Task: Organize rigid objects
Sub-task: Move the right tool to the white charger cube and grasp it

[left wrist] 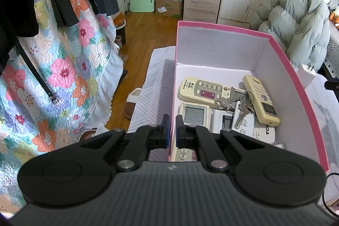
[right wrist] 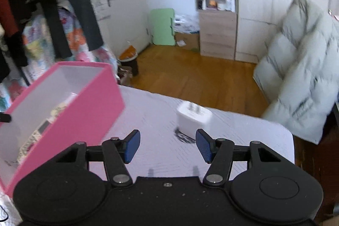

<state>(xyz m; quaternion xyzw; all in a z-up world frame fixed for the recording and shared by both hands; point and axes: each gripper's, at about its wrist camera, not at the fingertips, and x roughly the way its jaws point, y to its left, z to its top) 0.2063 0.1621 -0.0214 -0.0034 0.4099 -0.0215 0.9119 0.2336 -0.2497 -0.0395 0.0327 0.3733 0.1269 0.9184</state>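
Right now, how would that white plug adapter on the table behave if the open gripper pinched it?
The white plug adapter looks rigid and blocky, so likely firm to pinch. Its smooth shell may slip. Standing prongs-up on the cloth, it might tip if the right gripper nudges it.

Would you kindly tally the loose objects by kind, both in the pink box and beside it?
Remote controls, in the pink box: 4 distinguishable (the white ones overlap)
Key bunch, in the box: 1
White charger plug, outside on the cloth: 1
Total: 6
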